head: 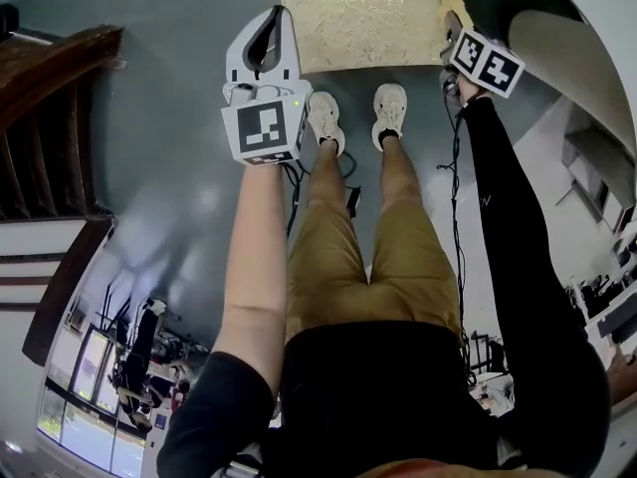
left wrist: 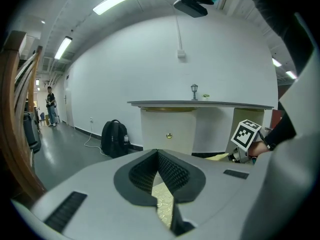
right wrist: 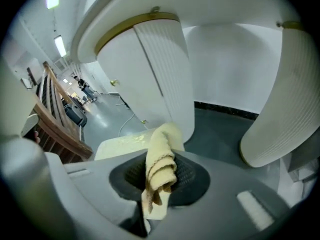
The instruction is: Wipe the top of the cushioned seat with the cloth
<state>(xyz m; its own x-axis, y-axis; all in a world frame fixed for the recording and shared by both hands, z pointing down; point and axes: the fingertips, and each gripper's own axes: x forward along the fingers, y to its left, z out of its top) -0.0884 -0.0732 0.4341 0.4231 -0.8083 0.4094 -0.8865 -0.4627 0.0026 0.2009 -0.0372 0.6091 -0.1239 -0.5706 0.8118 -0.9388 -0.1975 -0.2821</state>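
Just ahead of my right gripper (right wrist: pixel 159 183), clamped on the cloth (right wrist: pixel 162 156) for wiping, lies the cushioned seat (head: pixel 358 18); my left gripper (left wrist: pixel 158 156) hangs closed, empty, unneeded.

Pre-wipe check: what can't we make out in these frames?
Whether the cloth touches the seat: in the head view the right gripper covers that spot; in the right gripper view its own body hides the seat below.
The seat's legs: hidden under its top in the head view.
The ornament on the counter: too small in the left gripper view to identify.
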